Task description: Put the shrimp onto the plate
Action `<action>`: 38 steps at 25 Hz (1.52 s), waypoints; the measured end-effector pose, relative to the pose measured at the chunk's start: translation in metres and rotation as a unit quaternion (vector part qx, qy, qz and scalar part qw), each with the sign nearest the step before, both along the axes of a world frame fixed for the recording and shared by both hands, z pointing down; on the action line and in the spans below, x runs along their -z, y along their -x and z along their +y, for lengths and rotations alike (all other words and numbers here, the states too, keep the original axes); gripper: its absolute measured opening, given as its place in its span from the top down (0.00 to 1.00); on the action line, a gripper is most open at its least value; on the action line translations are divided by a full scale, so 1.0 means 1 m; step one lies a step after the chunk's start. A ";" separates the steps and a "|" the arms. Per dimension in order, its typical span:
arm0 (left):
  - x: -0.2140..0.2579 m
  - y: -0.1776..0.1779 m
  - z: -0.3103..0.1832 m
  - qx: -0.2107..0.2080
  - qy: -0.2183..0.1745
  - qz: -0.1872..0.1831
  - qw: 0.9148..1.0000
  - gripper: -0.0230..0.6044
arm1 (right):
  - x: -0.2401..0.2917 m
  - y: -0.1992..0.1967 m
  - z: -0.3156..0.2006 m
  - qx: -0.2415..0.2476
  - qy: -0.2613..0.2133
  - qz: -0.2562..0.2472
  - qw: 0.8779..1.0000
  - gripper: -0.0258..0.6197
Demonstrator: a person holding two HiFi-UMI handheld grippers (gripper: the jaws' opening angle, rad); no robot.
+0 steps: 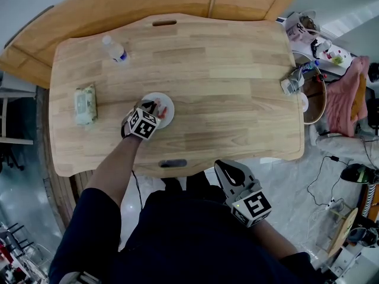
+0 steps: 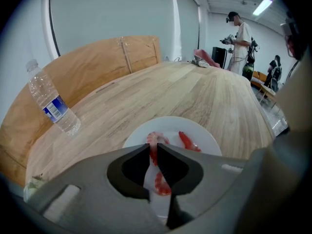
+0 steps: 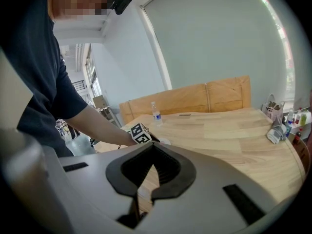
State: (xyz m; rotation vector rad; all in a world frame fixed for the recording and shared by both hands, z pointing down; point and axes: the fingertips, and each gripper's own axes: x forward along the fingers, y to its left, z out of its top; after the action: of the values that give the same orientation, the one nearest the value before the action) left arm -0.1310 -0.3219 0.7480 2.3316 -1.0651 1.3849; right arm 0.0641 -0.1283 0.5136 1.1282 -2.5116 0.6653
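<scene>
Room: pale wall (image 2: 97, 18) behind the work area, strip lights on the ceiling; a person (image 2: 240, 38) stood far off at the back.
Floor: glossy pale floor (image 1: 296, 176), with cables and clutter on the person's right.
Table: light wooden table (image 1: 225, 87), rounded corners, a slot cut near the far edge and another near the near edge.
Board: darker wooden board (image 1: 118, 5) lay just beyond the table's far edge.
Cloth: pink cloth (image 1: 349, 93) hung off to the right of the table.
Right gripper: right gripper (image 3: 153, 147) was held off the table, past its near edge and close to the person's body. Its jaws were together, with nothing between them.
Left gripper: left gripper (image 2: 153, 149) was over the plate, near the table's left-centre. Its jaws were drawn in to a narrow slit, pinching a shrimp.
Wipes: pack of wipes (image 1: 85, 104) lay flat near the left edge, apart from the plate.
Bottle: clear water bottle (image 2: 51, 106) with a blue label stood toward the far left corner.
Plate: small white plate (image 2: 209, 140) sat on the table, directly under the left jaws.
Shrimp: shrimp (image 2: 160, 182) was curled and red-and-white, in the jaw slit above the plate; whether it touched the plate could not be told.
Second shrimp: second shrimp (image 2: 187, 141) lay on the plate just right of the jaws.
</scene>
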 end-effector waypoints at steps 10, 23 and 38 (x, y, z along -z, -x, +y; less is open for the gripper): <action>-0.002 0.001 0.001 -0.001 0.026 0.011 1.000 0.89 | -0.001 0.005 0.004 0.002 -0.001 0.007 1.000 0.94; 0.034 0.005 0.020 0.005 0.013 0.034 0.999 0.87 | 0.021 0.022 0.010 0.005 -0.025 -0.003 1.000 0.95; 0.117 -0.004 0.098 0.014 -0.036 0.111 0.993 0.87 | 0.048 0.054 0.021 0.043 -0.069 -0.018 0.997 0.95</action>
State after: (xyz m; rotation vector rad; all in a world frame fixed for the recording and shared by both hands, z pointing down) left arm -0.1272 -0.2238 0.6311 2.4408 -1.0931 1.0631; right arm 0.0100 -0.1075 0.4653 1.0533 -2.6552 0.5018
